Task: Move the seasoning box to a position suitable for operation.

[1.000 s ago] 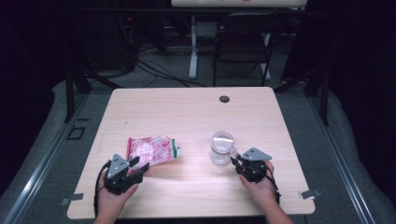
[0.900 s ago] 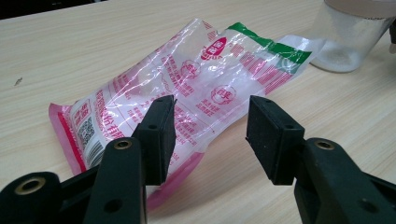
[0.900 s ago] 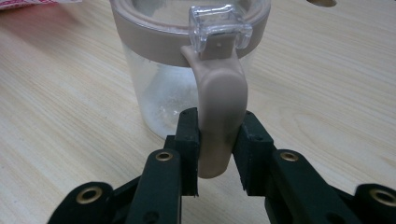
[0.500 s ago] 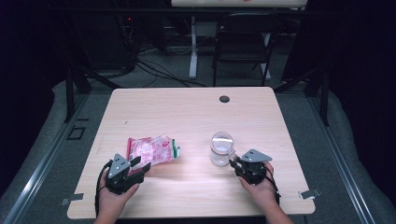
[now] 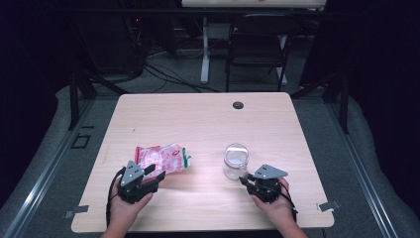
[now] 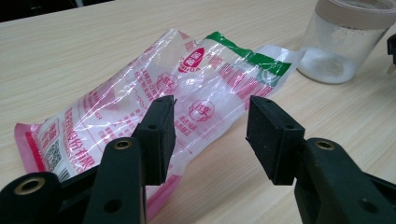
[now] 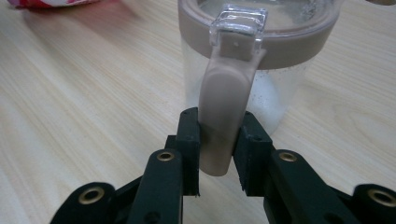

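A flat clear plastic bag [image 5: 161, 157] [image 6: 140, 112] with pink and green print lies on the table's left half. My left gripper [image 5: 152, 175] [image 6: 210, 133] stands open at the bag's near edge, one finger over the bag and the other over bare wood. A clear jar [image 5: 236, 160] [image 7: 254, 56] with a taupe lid rim stands upright to the right. Its taupe latch handle [image 7: 222, 116] hangs down the near side, and my right gripper [image 5: 243, 180] [image 7: 218, 149] is shut on that handle.
The light wooden table [image 5: 198, 124] has a small black round cap [image 5: 238, 105] near its far edge. A chair [image 5: 257, 44] and cables sit on the floor beyond the table. Both hands rest near the front edge.
The right gripper has edged slightly closer to the jar. The bag, the jar and the left gripper stay where they were.
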The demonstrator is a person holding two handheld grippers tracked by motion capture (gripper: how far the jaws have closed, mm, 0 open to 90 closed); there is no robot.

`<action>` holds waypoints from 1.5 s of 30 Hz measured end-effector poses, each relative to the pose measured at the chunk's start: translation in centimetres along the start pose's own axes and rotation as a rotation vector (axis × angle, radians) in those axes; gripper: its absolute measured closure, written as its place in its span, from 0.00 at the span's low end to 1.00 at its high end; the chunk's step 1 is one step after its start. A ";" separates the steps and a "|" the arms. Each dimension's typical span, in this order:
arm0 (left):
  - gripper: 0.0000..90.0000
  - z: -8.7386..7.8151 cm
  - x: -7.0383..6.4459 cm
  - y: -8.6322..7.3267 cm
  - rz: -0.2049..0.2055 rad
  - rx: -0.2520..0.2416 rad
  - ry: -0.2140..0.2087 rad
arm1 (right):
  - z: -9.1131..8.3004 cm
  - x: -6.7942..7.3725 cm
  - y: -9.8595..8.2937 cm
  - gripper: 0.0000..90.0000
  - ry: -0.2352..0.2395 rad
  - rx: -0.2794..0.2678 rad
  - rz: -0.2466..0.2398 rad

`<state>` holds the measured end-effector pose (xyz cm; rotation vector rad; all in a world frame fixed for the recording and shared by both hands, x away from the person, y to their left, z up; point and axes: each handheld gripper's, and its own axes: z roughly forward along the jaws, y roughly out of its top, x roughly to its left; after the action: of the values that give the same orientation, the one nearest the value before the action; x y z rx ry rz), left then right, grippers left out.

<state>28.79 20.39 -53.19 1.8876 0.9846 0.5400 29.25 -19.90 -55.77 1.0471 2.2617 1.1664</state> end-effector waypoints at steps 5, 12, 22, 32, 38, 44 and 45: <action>0.57 0.4 -0.2 0.3 0.007 -0.003 -0.011 | -0.4 0.2 -0.3 0.81 -0.009 0.000 0.003; 0.57 0.9 -0.3 0.6 0.015 -0.003 -0.025 | -1.2 0.0 -0.9 0.78 -0.195 -0.007 -0.020; 0.57 0.8 -0.2 0.5 0.014 -0.002 -0.022 | -1.9 -2.8 -1.3 0.82 -0.327 -0.011 0.139; 0.57 0.5 -0.2 0.4 0.015 -0.001 -0.015 | -1.3 -3.3 -1.2 0.87 -0.333 -0.001 0.134; 0.57 0.3 -0.3 0.3 0.012 -0.008 -0.016 | -1.3 -3.4 -1.0 0.87 -0.323 -0.003 0.156; 0.57 0.2 -0.3 0.4 0.011 -0.011 -0.019 | -1.3 -3.1 -1.0 0.87 -0.295 0.003 0.140; 0.57 0.2 -0.3 0.4 0.011 -0.013 -0.021 | -1.3 -3.0 -0.9 0.88 -0.288 0.007 0.131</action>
<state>28.93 19.93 -52.95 1.8846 0.9560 0.5309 29.97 -23.21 -55.78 1.2926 2.0007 0.9843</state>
